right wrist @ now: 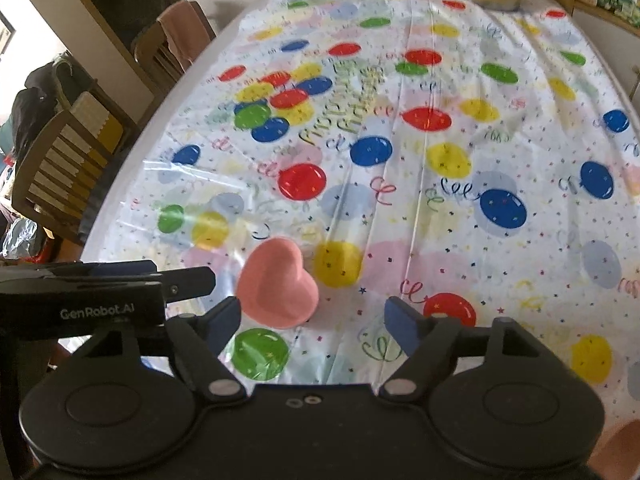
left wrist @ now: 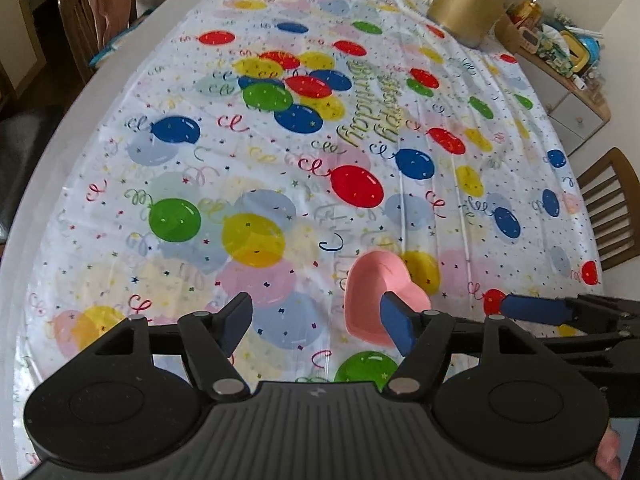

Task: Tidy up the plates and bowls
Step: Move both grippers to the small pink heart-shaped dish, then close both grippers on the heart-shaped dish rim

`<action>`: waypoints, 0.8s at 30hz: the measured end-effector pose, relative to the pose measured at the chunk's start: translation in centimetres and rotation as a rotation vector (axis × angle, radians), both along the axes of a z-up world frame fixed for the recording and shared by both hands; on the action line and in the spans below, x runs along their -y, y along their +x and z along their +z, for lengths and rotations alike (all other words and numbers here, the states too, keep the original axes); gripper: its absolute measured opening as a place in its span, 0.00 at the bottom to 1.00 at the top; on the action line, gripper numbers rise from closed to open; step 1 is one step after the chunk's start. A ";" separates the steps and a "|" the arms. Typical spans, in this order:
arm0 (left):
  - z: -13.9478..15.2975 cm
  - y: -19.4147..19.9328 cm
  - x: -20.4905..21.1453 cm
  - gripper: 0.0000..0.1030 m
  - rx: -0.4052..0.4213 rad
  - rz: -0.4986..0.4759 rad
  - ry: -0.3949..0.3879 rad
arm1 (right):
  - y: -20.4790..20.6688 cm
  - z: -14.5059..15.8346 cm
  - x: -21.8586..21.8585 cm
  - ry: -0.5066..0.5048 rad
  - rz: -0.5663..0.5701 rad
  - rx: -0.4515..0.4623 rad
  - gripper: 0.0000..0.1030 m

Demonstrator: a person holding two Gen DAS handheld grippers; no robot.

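pink heart bowl (left wrist: 374, 280), balloon-print tablecloth (left wrist: 240, 160)

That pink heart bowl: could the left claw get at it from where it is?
Probably yes. The pink heart bowl lies right beside the open left claw, on bare tablecloth, with nothing between them.

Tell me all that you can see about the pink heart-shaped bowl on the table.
The pink bowl is heart-shaped, with a smooth matte surface that looks like plastic or silicone. It appears empty and stands upright, open side up, on the balloon tablecloth, near the table's close edge. Low walls rise to a rounded rim. Neither the left gripper nor the right gripper holds it; both are open, with no pad visibly pressing on it.
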State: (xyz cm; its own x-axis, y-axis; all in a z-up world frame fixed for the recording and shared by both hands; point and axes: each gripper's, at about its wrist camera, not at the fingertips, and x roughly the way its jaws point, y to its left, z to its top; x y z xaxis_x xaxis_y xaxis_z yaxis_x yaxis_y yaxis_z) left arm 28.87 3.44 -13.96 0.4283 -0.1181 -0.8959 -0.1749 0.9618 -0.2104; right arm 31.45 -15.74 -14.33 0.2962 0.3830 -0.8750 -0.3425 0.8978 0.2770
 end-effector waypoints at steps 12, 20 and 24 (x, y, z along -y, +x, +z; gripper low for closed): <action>-2.2 0.8 0.3 0.66 0.007 -0.035 -0.007 | 1.4 -3.1 -0.8 -0.025 0.108 -0.027 0.41; -2.8 1.1 1.0 0.40 0.009 -0.041 -0.042 | 2.5 -3.9 -1.3 -0.010 0.105 -0.049 0.24; -3.3 1.1 1.4 0.31 -0.002 -0.034 -0.042 | 2.5 -4.3 -1.6 -0.008 0.097 -0.062 0.15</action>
